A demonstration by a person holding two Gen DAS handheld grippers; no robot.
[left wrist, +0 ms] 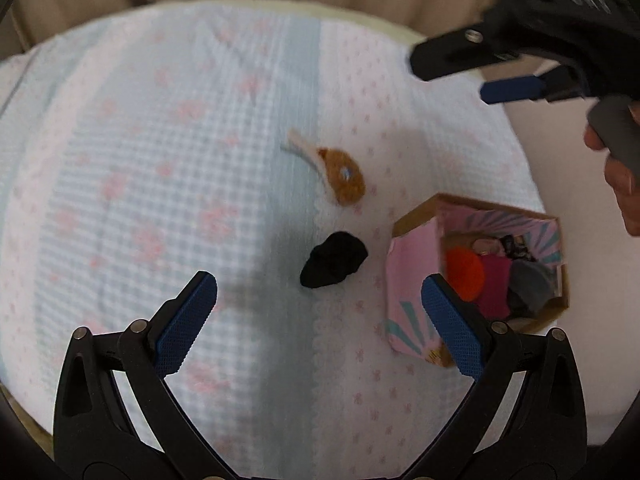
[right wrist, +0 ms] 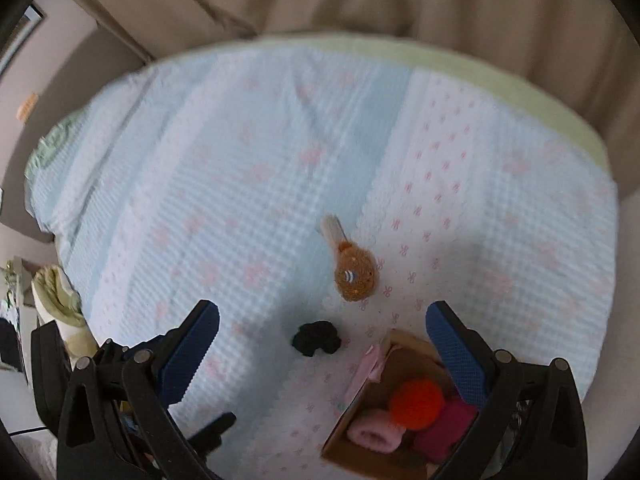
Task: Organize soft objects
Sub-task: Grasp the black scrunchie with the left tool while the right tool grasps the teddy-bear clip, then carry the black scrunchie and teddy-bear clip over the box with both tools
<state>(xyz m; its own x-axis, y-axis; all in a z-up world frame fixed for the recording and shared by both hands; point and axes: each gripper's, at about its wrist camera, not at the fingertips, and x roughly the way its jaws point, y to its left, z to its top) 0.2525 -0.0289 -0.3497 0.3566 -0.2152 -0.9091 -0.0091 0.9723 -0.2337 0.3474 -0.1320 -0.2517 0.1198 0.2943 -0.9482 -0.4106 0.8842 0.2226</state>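
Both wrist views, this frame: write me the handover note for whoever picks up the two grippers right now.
Left gripper: open, empty, above the bedspread.
Right gripper: open, empty, above the box end of the bed.
Cardboard box: open, near the bed's edge. Inside show an orange ball, a pink roll, a magenta piece and a grey item.
Done: those pieces are boxed.
Left: a black scrunchie beside the box and a brown plush with a white tail farther out, both loose on the bedspread. The scrunchie looks like the nearer pick.
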